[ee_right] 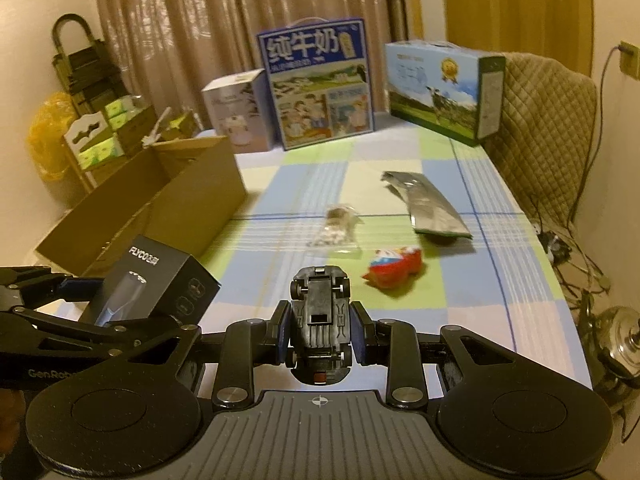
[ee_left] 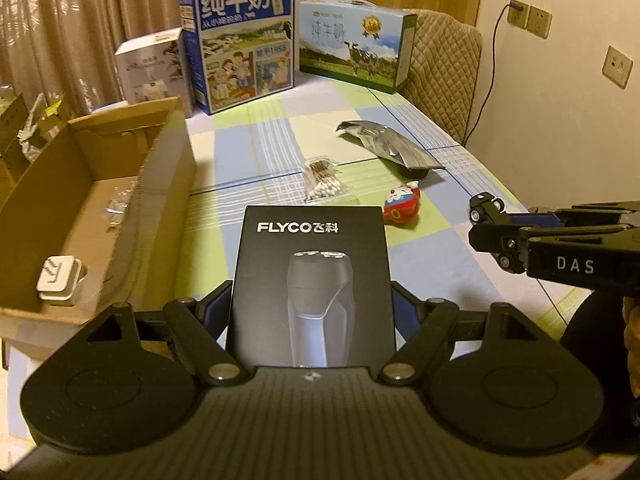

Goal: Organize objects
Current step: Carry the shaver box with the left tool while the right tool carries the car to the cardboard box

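My left gripper [ee_left: 312, 306] is shut on a black FLYCO shaver box [ee_left: 316, 264], held upright above the checked tablecloth. To its left stands an open cardboard box [ee_left: 160, 184] with a white plug adapter [ee_left: 60, 280] inside. My right gripper [ee_right: 320, 334] is shut on a black toy car [ee_right: 319, 308], which is upside down with its wheels showing. The left wrist view shows the right gripper [ee_left: 500, 236] at the right edge. In the right wrist view the shaver box [ee_right: 152, 284] hangs at the lower left, near the cardboard box [ee_right: 180, 200].
On the tablecloth lie a pack of cotton swabs [ee_left: 322, 182], a silver foil pouch [ee_left: 392, 146] and a red and blue toy figure [ee_left: 402, 204]. Two milk cartons [ee_left: 240, 40] and a white box [ee_left: 154, 66] stand at the far end. A padded chair [ee_left: 448, 64] is at the right.
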A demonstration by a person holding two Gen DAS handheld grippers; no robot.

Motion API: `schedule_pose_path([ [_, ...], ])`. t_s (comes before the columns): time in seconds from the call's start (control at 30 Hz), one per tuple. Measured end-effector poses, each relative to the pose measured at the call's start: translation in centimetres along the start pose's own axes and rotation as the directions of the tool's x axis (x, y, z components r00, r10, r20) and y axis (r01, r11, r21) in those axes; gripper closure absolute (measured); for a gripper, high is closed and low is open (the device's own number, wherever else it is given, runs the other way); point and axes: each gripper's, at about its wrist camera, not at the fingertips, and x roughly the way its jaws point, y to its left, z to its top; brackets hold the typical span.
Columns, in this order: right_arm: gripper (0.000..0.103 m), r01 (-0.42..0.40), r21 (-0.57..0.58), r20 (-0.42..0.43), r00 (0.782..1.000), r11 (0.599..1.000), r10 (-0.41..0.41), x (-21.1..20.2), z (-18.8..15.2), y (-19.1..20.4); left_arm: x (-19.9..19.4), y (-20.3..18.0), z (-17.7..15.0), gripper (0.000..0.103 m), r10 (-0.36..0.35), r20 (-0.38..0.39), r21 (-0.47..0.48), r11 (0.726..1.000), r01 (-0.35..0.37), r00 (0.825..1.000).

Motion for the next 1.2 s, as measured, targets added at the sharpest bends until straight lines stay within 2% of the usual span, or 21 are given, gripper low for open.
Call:
schedule_pose_path([
  [0.3, 0.076, -0.019, -0.025, 0.009, 1.0, 1.0, 0.019, -0.9, -0.1, 1.7, -2.6, 1.0, -1.1, 0.027, 0.022, 0.026, -0.026, 0.999, -0.021, 0.999],
  [0.73, 0.076, -0.034, -0.045, 0.002, 0.999, 0.998, 0.035, -0.9, 0.1, 3.2, -4.1, 2.0, -1.7, 0.027, 0.025, 0.042, -0.043, 0.999, -0.023, 0.999],
  [1.2, 0.076, -0.098, -0.119, -0.009, 0.995, 0.988, 0.098, 0.9, 1.7, 7.7, -6.2, 5.5, -0.8, 0.027, 0.072, 0.073, -0.061, 0.996, -0.067, 0.995],
])
